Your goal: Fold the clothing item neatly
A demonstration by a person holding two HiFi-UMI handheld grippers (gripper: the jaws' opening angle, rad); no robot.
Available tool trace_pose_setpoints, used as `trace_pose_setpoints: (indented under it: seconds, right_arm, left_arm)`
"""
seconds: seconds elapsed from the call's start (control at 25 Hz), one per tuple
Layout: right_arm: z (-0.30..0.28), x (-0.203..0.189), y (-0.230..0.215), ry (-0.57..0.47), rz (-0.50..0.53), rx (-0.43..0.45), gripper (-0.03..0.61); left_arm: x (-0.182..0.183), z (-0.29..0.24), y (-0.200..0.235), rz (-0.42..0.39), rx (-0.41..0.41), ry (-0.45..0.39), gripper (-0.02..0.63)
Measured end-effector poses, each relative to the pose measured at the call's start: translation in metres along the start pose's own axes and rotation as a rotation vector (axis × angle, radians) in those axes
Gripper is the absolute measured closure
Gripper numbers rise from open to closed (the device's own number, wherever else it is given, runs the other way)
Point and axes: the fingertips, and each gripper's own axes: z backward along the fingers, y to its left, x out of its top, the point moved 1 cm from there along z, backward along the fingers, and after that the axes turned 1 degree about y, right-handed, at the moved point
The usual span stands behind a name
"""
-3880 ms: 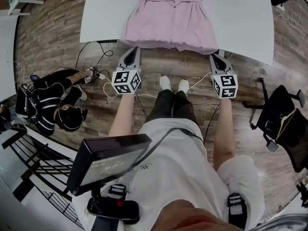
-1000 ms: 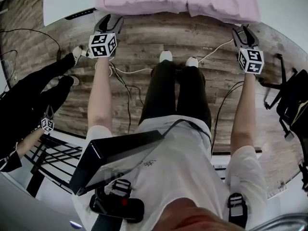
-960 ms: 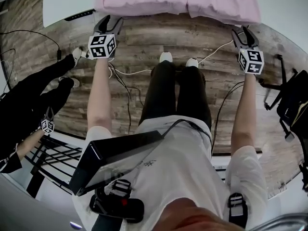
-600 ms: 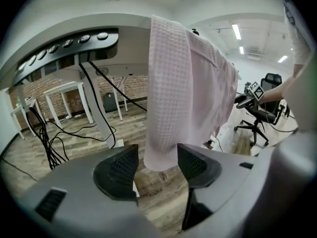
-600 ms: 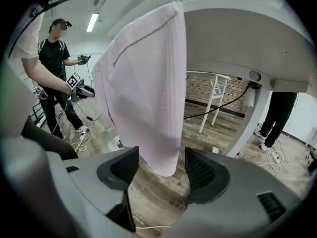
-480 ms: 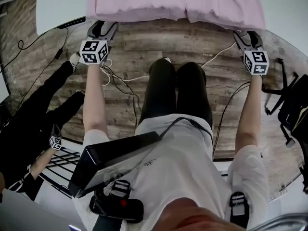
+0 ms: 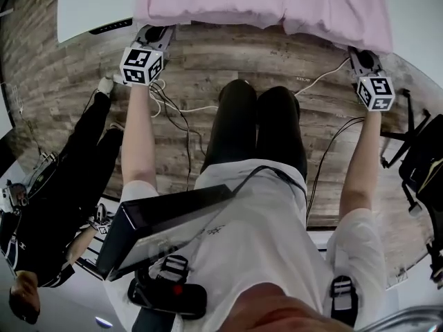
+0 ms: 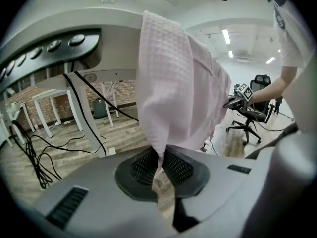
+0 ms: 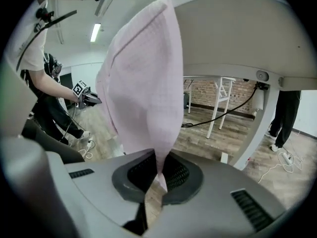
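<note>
At the bottom of the head view, nearest the camera, a dark screen [image 7: 163, 223] sits tilted against the person's white shirt [image 7: 263, 241]. Legs in black trousers [image 7: 256, 126] run up the middle of the frame to the wood floor [image 7: 228, 61]. At the lower left a person in black [image 7: 66, 192] is on the floor. A black office chair [image 7: 422, 164] shows at the right edge, and cables [image 7: 173, 106] trail across the boards left of the legs.

Two bare forearms reach up either side of the legs. The left gripper [image 7: 156, 33] is in the upper left with its marker cube facing the camera, and the right gripper [image 7: 361, 55] is in the upper right. Both meet the lower edge of the pink garment [image 7: 263, 2], which hangs over the near edge of the white table [image 7: 90, 5] along the top of the frame.

In the left gripper view the jaws have just been closing and now pinch one bottom corner of the garment. The waffle-textured cloth narrows into a fold between the ribbed pads, and a small end pokes out below them. In the right gripper view the jaws have also just been closing and clamp the opposite bottom corner. From there the cloth rises to the table edge at the top of the frame.

Beyond the table legs, both gripper views show a brick wall [image 9: 233, 90] at mid-frame.
</note>
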Motion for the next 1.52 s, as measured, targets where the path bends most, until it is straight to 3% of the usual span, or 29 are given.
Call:
trace_pose_setpoints:
  seconds: [0.16,0.36,0.6,0.84,1.16,1.52]
  right_arm:
    - [0.035,-0.006,0.015,0.030,-0.020,0.029,0.569]
    - [0.113,-0.029,0.015,0.054,-0.045,0.039,0.569]
    - [0.189,-0.019,0.032,0.052,-0.069,0.022,0.569]
    - [0.235,0.010,0.050,0.036,-0.077,-0.002,0.569]
    - [0.252,0.055,0.059,0.005,-0.072,-0.054,0.569]
    - [0.288,0.115,0.042,-0.098,-0.075,-0.148,0.569]
  left_arm:
    - [-0.001,0.016,-0.046,0.046,-0.052,0.043,0.595]
    - [0.009,0.040,-0.134,0.091,-0.078,0.081,0.595]
    - [0.037,0.092,-0.194,0.113,-0.100,0.075,0.595]
    - [0.069,0.141,-0.216,0.128,-0.121,0.049,0.595]
    - [0.109,0.157,-0.217,0.134,-0.150,-0.003,0.595]
    - [0.172,0.186,-0.203,0.190,-0.128,-0.145,0.595]
